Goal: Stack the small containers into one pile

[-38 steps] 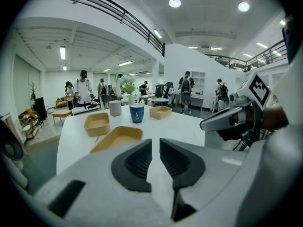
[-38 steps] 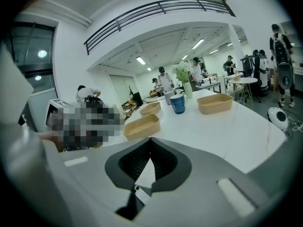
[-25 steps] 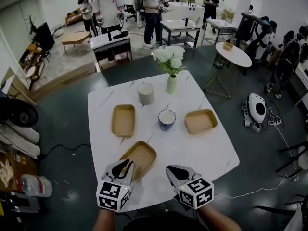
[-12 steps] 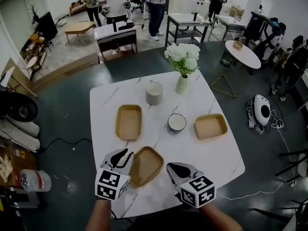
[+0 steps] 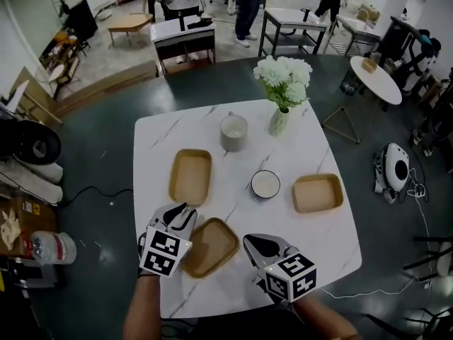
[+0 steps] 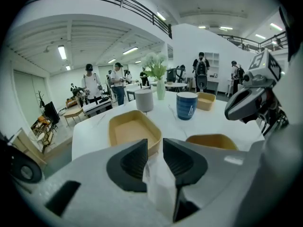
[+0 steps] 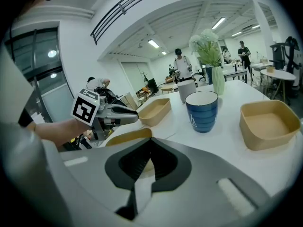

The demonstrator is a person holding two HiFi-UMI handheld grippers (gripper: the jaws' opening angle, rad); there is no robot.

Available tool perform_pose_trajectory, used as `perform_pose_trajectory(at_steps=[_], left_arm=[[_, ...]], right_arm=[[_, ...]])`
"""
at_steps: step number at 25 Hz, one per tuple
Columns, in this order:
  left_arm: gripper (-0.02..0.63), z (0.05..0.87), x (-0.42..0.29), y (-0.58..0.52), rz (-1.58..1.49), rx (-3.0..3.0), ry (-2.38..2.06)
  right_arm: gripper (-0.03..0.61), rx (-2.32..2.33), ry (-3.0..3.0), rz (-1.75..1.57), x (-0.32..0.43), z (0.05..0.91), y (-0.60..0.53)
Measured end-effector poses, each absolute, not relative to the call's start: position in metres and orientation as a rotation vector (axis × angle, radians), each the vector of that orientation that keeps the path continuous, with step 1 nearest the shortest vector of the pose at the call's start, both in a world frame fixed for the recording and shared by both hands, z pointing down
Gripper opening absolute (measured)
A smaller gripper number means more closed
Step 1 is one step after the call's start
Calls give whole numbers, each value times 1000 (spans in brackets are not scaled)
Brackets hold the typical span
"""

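Well, I see a white marble table (image 5: 311, 243) on a dark floor (image 5: 106, 168), with people at the room's far end. My left gripper (image 5: 182, 213) tilts down beside the nearest container (image 5: 212, 248), its jaws just opened and empty. My right gripper (image 5: 250, 241) is pinched together, holding nothing. A second container (image 5: 190, 176) and a third container (image 5: 318, 193) sit well apart. The left gripper covers part of the nearest container's rim.

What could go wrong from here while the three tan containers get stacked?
1. The left gripper has just been opening its jaws, with nothing between them, beside the near container, which lies skewed. A glancing grasp might push it toward the front edge of the table.
2. The blue mug stands between the left container and the right container, so a carried container could knock it.
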State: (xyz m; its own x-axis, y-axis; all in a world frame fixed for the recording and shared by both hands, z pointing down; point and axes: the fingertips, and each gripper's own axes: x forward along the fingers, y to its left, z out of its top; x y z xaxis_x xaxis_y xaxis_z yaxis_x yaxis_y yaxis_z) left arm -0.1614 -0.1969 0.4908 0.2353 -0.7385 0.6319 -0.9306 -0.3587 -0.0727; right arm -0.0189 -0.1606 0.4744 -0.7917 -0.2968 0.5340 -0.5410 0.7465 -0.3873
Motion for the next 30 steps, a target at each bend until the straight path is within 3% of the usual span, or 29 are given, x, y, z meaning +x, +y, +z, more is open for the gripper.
perform_pose_trajectory(at_steps=[10, 25, 30], left_arm=[[147, 527, -159, -219, 1326, 2235, -1271], [24, 539, -143, -226, 1563, 2401, -961], [15, 535, -143, -223, 1563, 2448, -934]], right_arm=[[2, 507, -2493, 815, -26, 493, -184], [2, 409, -2460, 885, -40, 513, -198], [2, 415, -2457, 877, -41, 513, -197]])
